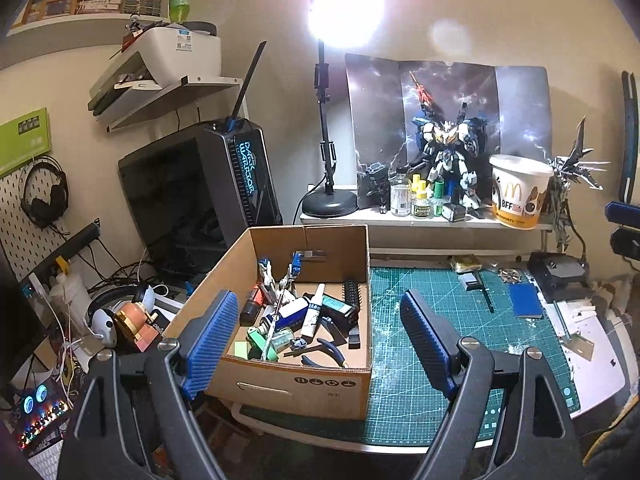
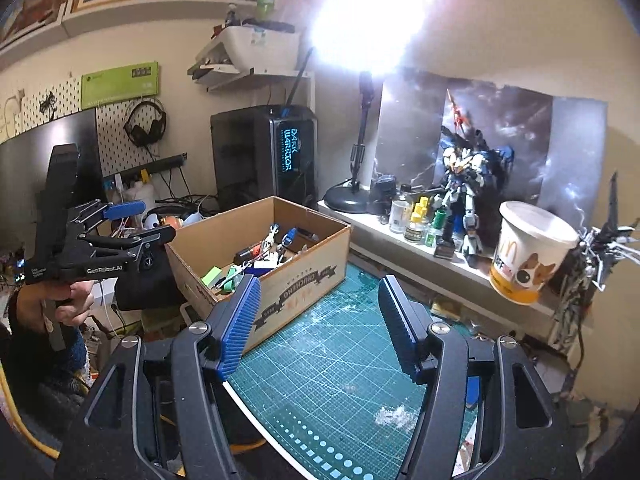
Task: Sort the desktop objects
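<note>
The green cutting mat (image 1: pixel 432 340) is largely bare between the cardboard box (image 1: pixel 288 384) and the raised shelf (image 1: pixel 424 222). The box, set at the mat's left edge, is filled with pliers (image 1: pixel 324 350), tubes and model parts. The left gripper (image 1: pixel 316 340) is held wide, nothing between its pads. The right gripper (image 2: pixel 318 326) is seen moderately spread and empty above the mat.

**Background of a cluttered hobby desk**

A bright lamp (image 1: pixel 345 4) glares above a raised shelf (image 1: pixel 424 222) holding a robot model (image 1: pixel 448 152), small bottles (image 1: pixel 420 200) and a paper bucket (image 1: pixel 520 192). Left of the shelf stands a dark computer tower (image 1: pixel 240 176). Headphones (image 1: pixel 44 196) hang on a pegboard (image 1: pixel 16 216). A printer (image 1: pixel 176 56) sits on a wall shelf.
</note>
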`<state>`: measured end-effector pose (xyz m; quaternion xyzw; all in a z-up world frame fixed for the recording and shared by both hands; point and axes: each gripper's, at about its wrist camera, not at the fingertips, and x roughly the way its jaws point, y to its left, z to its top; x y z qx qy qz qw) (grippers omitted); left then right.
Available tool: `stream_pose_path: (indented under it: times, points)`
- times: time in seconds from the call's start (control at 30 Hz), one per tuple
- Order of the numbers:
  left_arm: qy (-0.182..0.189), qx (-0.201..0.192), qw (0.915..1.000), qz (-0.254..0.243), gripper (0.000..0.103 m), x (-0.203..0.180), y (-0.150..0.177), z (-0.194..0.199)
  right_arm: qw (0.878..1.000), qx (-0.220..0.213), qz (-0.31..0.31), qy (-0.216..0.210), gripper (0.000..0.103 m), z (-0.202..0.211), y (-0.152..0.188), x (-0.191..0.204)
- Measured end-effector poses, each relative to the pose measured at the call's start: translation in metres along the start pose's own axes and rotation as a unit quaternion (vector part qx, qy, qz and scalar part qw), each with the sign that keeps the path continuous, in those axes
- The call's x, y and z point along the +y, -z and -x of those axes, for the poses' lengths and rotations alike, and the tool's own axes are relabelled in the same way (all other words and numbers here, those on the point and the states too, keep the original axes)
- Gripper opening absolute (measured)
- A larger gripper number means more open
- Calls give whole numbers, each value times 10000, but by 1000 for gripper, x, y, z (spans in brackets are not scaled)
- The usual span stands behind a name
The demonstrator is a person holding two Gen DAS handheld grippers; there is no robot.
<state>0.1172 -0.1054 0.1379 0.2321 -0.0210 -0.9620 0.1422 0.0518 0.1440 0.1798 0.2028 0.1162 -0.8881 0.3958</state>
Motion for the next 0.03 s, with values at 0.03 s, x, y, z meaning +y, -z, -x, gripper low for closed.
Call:
stream_pose_path:
  times: [0.03]
  points:
    - [8,4,10000,0,84,0,0,0,10000,1,-2,8,59,2,1,0]
